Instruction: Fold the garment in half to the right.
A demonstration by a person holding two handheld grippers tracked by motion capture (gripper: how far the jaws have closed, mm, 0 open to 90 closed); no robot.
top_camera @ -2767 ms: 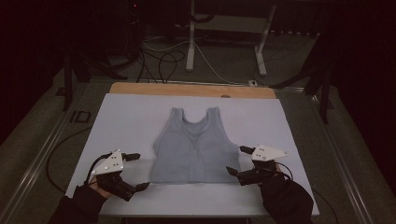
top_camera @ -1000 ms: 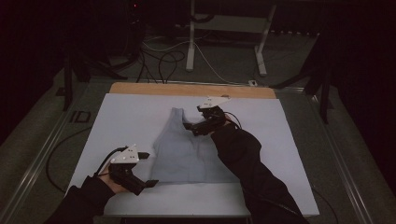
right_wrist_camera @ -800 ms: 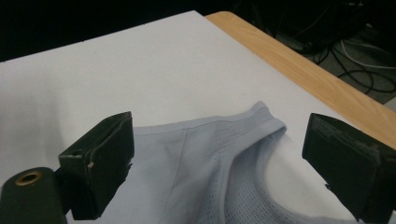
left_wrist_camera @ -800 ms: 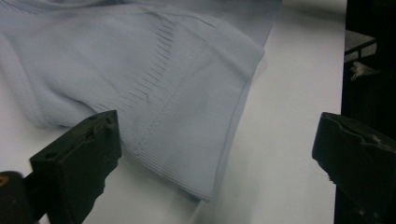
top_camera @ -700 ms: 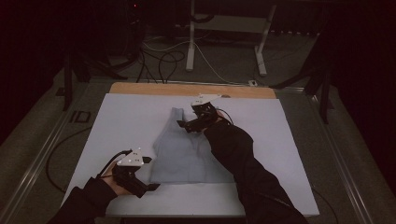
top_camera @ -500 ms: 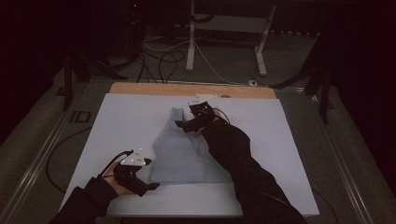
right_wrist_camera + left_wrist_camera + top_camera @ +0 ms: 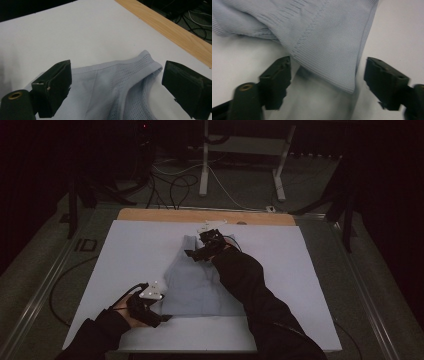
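Garment: pale blue ribbed tank top (image 7: 197, 282) lying flat near the middle of the white table (image 7: 135, 250), hem toward the person, straps toward the far side.
Hem corner: in the left gripper view a bottom corner of the fabric (image 7: 332, 47) sits between the two black jaws, slightly rumpled to one side, with a stitched seam running across it.
Strap: in the right gripper view a shoulder strap (image 7: 147, 63) with a mesh-like knit lies between the jaws, its end folded over on itself.
Left gripper (image 7: 162, 312): at the near left corner of the top, jaws spread wide on either side of the hem corner, nothing pinched.
Right gripper (image 7: 195, 254): reached across to the far left strap, jaws released and standing apart around it, not closed on the cloth.
Containers: none seen on the table.
Hidden: the right sleeve (image 7: 250, 290) crosses the right half of the top and covers it; the other strap cannot be made out from above.
Hard to read: the room is dim, and the floor cables (image 7: 175, 182) and stand legs (image 7: 205, 165) beyond the table are murky.
Edges: a wooden strip (image 7: 205, 216) runs along the far edge, just beyond the straps.
Open room: bare white surface lies wide to the left and right of the garment, with a narrower band along the near edge.
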